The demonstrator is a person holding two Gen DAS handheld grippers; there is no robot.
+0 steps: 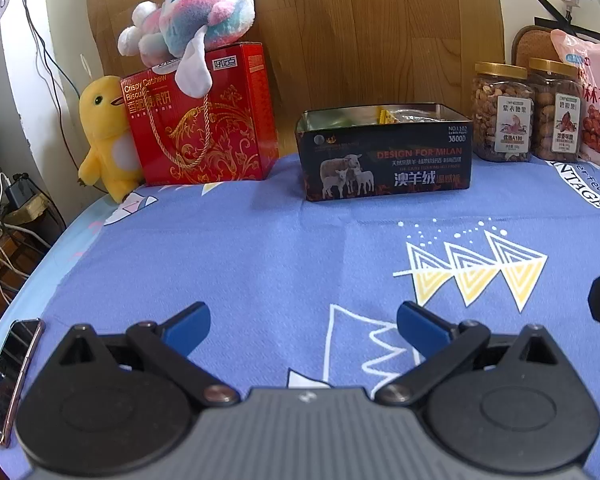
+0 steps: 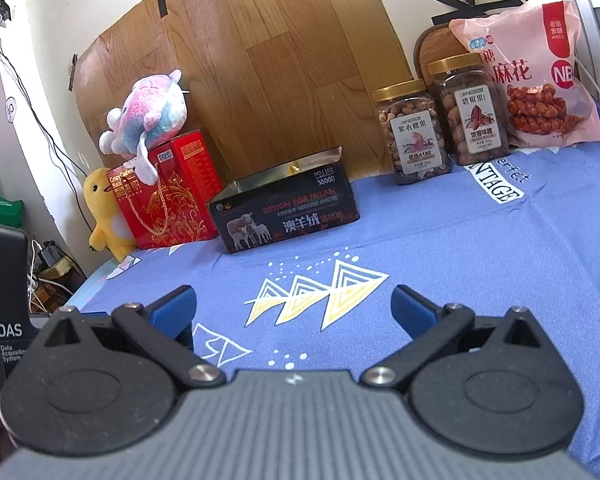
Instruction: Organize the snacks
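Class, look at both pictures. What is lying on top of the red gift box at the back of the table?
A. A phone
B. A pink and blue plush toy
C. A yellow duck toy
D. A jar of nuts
B: the pink and blue plush toy rests on top of the red gift box, while the yellow duck toy stands on the table beside the box.

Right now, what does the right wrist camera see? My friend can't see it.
Open tongs hover over a blue tablecloth. Behind stand a black tin, two nut jars, a pink snack bag, and a red box with a plush toy on top.
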